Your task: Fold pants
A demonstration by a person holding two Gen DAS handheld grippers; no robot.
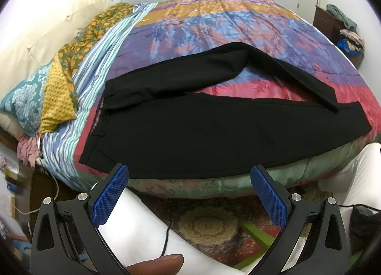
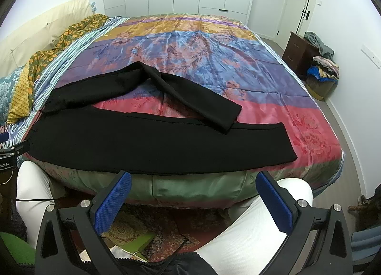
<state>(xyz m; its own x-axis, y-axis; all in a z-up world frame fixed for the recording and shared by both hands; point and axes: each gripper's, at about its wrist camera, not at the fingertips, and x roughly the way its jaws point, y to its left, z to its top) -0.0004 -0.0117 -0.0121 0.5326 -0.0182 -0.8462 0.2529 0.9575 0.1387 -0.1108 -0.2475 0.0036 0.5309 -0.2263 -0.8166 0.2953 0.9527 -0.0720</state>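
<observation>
Lighting: bright, even, indoor; soft shadows only. Sheen on the satin bedspread (image 2: 190, 44). Black pants (image 1: 166, 130) read as near-featureless dark mass. Strong fisheye bending; dark vignette at corners. Focus sharp centrally, softer toward edges.

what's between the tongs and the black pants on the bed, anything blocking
Nothing visible. Both the left tongs and right tongs are open just short of the bed edge, with the black pants lying flat right ahead. The far leg is bent back, its cuff resting on the near leg.

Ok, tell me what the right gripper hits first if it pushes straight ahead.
Probably the near edge of the black pants on the bed; the open right gripper points at it, though depth is unclear.
</observation>
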